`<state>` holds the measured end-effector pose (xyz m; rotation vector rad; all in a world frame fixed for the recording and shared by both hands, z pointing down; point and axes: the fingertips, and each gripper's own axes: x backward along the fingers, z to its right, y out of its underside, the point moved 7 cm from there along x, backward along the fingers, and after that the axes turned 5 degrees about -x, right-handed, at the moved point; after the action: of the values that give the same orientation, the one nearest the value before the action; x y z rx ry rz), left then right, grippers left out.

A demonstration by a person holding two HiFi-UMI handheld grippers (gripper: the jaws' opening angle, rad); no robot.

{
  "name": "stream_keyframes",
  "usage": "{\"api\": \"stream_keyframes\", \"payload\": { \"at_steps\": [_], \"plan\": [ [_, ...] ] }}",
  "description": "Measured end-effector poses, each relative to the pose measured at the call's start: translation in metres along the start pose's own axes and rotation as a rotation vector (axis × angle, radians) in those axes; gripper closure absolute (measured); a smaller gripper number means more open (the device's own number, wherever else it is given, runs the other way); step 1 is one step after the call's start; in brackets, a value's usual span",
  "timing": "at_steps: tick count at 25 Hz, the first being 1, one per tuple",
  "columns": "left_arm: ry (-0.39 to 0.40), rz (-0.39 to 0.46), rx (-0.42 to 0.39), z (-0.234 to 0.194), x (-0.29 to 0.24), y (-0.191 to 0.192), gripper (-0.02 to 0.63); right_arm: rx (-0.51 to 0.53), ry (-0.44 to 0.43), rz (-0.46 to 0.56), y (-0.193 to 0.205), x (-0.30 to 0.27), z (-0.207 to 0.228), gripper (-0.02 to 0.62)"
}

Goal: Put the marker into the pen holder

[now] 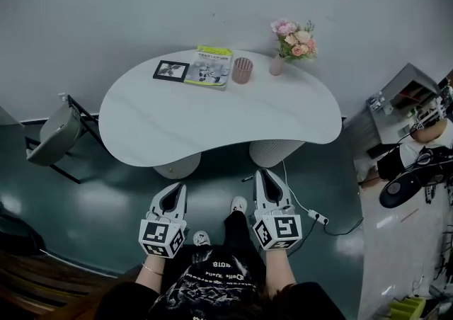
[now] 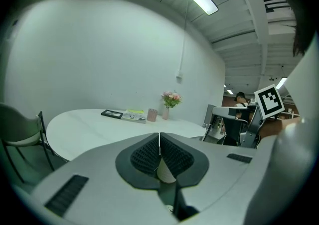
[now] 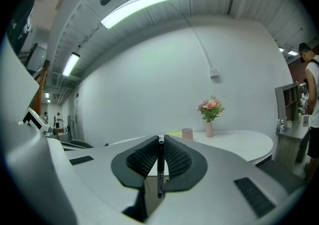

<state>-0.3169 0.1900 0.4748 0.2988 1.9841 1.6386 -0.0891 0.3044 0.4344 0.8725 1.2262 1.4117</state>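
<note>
A pink ribbed pen holder (image 1: pixel 242 70) stands at the far side of the white table (image 1: pixel 212 124), between a book and a vase of flowers. It also shows small in the left gripper view (image 2: pixel 152 115) and the right gripper view (image 3: pixel 187 133). My right gripper (image 1: pixel 263 173) hangs below the table's near edge, shut on a black marker (image 3: pixel 160 169) that lies upright between its pads (image 3: pixel 174 158). One end of the marker (image 1: pixel 247 178) sticks out to its left. My left gripper (image 1: pixel 176 187) is beside it, shut with nothing in it (image 2: pixel 159 137).
A book (image 1: pixel 211 66) and a framed picture (image 1: pixel 170 71) lie left of the holder, and a flower vase (image 1: pixel 291 46) stands to its right. A chair (image 1: pixel 60 134) is at the table's left end. On the floor at right lies a power strip (image 1: pixel 316 218). Another person (image 1: pixel 417 149) sits far right.
</note>
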Motion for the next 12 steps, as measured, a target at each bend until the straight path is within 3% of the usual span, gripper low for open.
{"api": "stream_keyframes", "payload": {
  "at_steps": [12],
  "plan": [
    [-0.054, -0.016, 0.02, 0.003, -0.096, -0.024, 0.58, 0.045, -0.083, -0.03, -0.025, -0.088, 0.067, 0.54]
  ]
}}
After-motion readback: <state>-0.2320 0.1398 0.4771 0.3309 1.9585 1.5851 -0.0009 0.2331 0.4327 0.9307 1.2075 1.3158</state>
